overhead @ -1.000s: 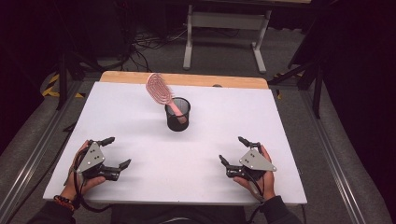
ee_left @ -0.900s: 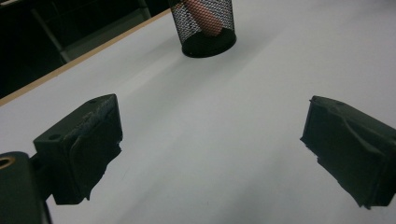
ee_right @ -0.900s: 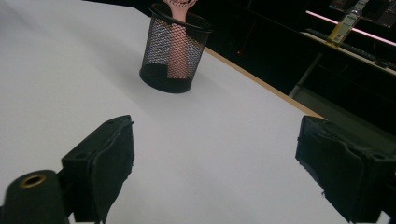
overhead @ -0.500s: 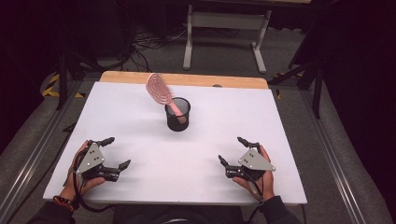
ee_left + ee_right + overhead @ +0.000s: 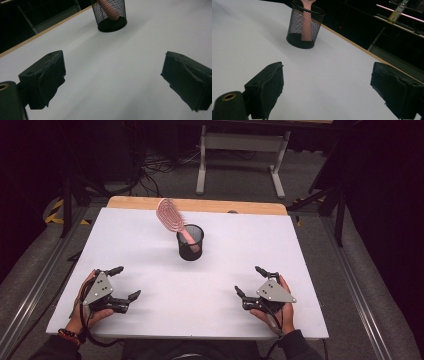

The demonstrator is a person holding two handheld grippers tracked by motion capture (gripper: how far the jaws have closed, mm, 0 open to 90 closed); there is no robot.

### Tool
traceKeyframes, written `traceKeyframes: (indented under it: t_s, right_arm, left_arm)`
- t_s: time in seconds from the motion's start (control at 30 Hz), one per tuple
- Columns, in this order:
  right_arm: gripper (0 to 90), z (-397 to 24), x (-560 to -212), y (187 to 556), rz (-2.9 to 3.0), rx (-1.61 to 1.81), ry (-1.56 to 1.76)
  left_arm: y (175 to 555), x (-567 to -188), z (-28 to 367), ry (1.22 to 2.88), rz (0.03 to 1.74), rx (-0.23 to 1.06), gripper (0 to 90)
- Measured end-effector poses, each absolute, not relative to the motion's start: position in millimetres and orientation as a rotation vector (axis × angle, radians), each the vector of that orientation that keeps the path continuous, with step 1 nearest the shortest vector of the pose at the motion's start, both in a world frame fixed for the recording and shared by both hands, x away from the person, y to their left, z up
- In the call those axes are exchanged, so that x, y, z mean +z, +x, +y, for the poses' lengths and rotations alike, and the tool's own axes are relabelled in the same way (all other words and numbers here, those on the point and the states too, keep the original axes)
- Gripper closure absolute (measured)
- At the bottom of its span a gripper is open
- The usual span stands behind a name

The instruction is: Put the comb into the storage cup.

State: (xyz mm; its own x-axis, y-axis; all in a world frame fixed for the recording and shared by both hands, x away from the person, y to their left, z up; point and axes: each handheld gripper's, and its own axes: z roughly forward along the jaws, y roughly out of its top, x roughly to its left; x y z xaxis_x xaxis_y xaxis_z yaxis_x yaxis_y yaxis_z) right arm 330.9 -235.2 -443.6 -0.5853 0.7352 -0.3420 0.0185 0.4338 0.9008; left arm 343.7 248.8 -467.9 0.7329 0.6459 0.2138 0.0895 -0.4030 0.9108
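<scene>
While both tongs, left tongs [image 5: 121, 283] and right tongs [image 5: 250, 281], are resting spread and empty near the tabletop's [image 5: 320, 270] front edge, the pink hairbrush [image 5: 172, 220] is standing handle-down in the mesh cup [image 5: 190, 243], leaning up-left, about equally far ahead of each.

I see a black mesh cup [image 5: 190, 243] standing upright a little beyond the middle of the white bench [image 5: 150, 320]. A pink hairbrush [image 5: 172, 219] stands handle-down inside it, its oval ribbed head sticking out and leaning toward eleven o'clock, with the handle resting against the cup's rim.
</scene>
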Motion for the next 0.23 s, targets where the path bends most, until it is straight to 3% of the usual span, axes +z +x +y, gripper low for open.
traceKeyframes:
  t_s: [0.23]
  right_arm:
    - [11.9,-235.4,-443.4,331.4,1.927,1.201,0.638]
  left_arm:
    - [344.9,-467.6,249.4,1.91,0.573,0.683,6.0]
